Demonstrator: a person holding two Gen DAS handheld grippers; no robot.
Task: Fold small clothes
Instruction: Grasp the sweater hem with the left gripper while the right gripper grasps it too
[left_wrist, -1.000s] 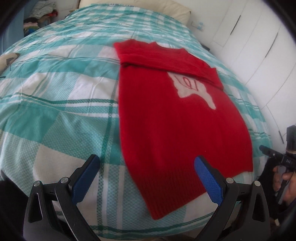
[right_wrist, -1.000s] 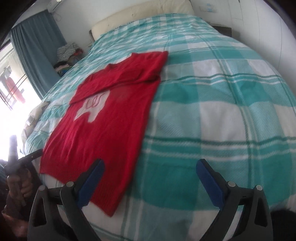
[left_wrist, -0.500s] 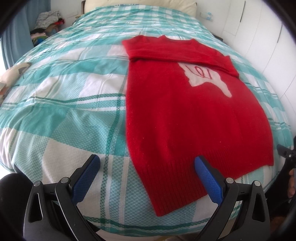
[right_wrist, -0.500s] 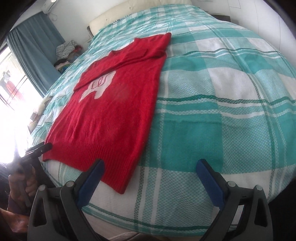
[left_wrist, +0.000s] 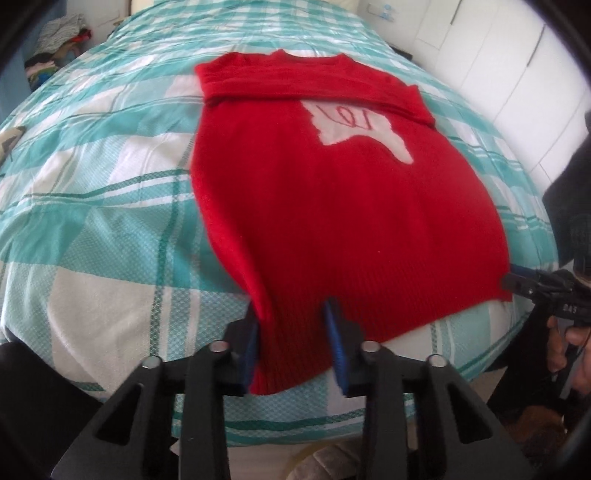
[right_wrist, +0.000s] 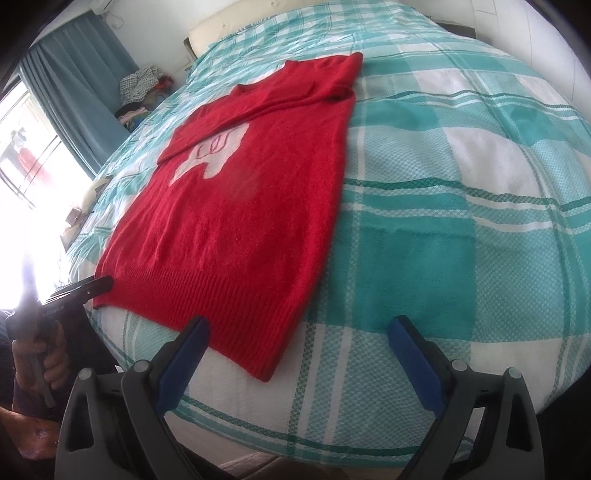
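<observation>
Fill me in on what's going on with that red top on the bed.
A person is folding a red sweater spread flat on a teal checked bedspread, its sleeves already folded across the chest. The left tool has just closed on the near left corner of the ribbed hem, bunching it between its blue pads. The right tool has been narrowing but is open, with the other hem corner lying between its pads, not yet pinched.
</observation>
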